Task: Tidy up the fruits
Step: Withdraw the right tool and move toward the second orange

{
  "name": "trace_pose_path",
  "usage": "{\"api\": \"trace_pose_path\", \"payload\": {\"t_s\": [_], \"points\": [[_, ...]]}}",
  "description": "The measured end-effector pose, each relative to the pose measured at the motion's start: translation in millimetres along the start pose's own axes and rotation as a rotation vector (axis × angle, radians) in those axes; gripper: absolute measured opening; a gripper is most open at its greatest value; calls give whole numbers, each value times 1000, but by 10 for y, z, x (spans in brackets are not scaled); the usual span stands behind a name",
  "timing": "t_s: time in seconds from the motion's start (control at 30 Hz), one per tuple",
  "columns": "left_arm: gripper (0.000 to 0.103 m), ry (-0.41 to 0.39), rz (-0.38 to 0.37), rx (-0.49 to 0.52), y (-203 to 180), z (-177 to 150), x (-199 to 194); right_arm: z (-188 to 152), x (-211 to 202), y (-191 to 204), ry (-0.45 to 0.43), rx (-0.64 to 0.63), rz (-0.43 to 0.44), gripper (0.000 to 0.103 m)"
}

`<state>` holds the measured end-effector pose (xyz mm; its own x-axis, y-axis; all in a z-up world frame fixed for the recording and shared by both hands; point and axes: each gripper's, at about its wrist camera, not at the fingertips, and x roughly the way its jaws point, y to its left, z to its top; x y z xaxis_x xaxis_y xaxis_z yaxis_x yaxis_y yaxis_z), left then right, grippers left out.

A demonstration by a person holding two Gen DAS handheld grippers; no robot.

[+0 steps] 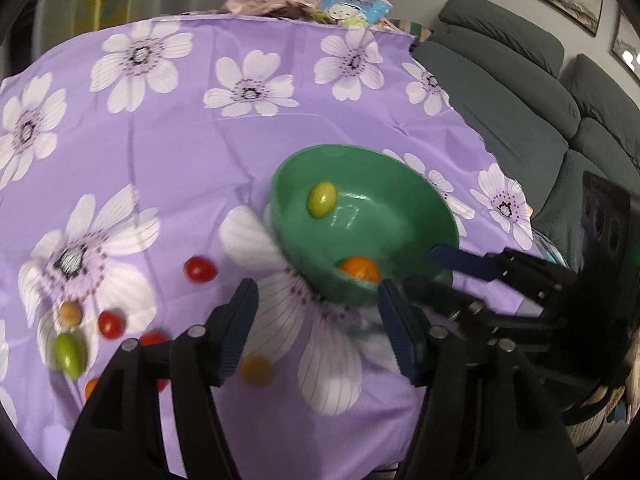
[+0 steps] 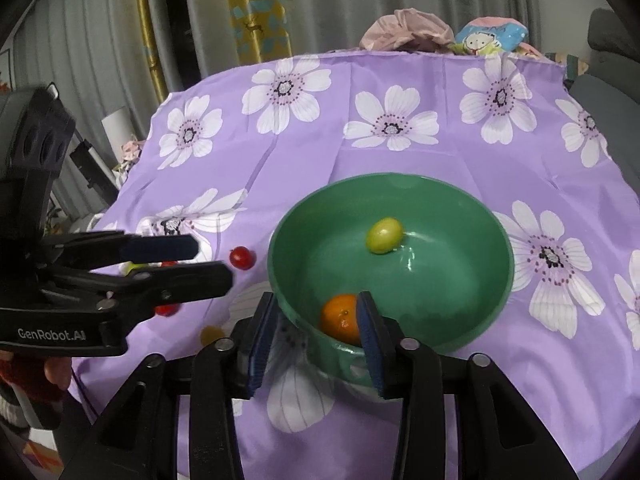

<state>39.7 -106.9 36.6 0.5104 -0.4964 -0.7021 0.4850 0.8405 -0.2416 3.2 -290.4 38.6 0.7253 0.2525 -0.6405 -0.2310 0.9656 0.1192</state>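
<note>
With the right gripper (image 2: 316, 332) straddling the green bowl (image 2: 472, 208) rim, unclamped, and the left gripper (image 1: 316, 328) empty and spread, a nudge could tip it.

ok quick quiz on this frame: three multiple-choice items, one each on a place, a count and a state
1. Where is the orange fruit?
A. in the green bowl, by its near rim
B. on the purple cloth
C. between the left tool's fingers

2. How many fruits lie in the bowl?
A. one
B. two
C. four

3. How does the left tool stand?
A. shut on a red tomato
B. open, nothing between its fingers
C. shut on the bowl's rim

Key: 1 A, it sits inside against the near wall. 2 B, only the orange fruit and the yellow-green fruit are inside. 3 B, its fingers stand wide apart over bare cloth.
</note>
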Motion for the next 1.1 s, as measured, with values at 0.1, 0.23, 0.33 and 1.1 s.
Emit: {"api": "trace_pose_path", "payload": {"t_s": [0.1,0.23,0.33,1.1], "points": [[64,3,33,-23,99,-152,-79,-18,-50,55,1,-15,6,45],[67,6,75,-88,315,-354,-217,-39,-59,202,12,-47,24,55],[67,-15,121,-134,483,-496,-374,-62,-54,341,16,-78,55,56],[72,-3,175,-336,1193,-1129,-756,-300,297,1139,171,-233,198,56]]}}
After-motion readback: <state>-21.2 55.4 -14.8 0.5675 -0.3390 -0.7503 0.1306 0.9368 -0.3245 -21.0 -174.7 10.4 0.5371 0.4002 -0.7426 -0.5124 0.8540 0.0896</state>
